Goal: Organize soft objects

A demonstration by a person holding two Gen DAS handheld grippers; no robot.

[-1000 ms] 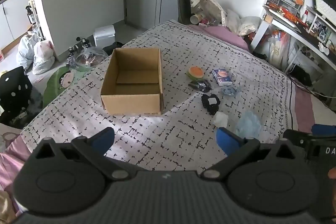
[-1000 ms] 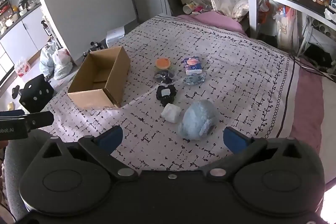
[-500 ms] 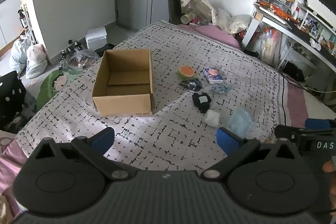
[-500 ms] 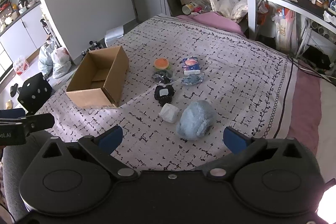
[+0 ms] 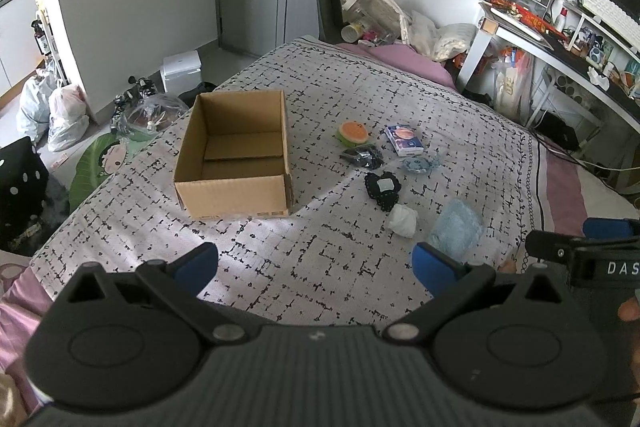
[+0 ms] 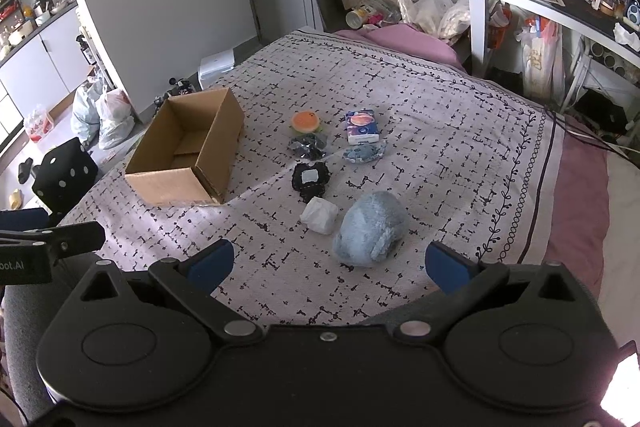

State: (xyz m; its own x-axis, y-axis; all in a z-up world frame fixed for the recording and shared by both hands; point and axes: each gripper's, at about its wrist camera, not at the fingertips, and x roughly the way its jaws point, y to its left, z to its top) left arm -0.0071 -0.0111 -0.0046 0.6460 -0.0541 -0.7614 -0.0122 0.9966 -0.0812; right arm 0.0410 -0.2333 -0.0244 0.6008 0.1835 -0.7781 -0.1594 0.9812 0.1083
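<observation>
Right wrist view: the right gripper (image 6: 327, 265) floats low over the bed (image 6: 440, 131) with its blue tips wide apart, holding nothing. Just past it lies a fluffy blue plush toy (image 6: 370, 229), and a crumpled white wad (image 6: 319, 215) touches its left side. Next comes a black lacy piece (image 6: 310, 179), then a small blue frilly thing (image 6: 363, 152) and a shiny dark packet (image 6: 308, 145). Farther back sit a round orange toy (image 6: 306, 122) and a blue tissue pack (image 6: 360, 125). The cardboard box (image 6: 188, 151) stands open off to the left — nothing shows inside. The left gripper (image 5: 315, 265) is spread open too, hanging over the near bed edge.
</observation>
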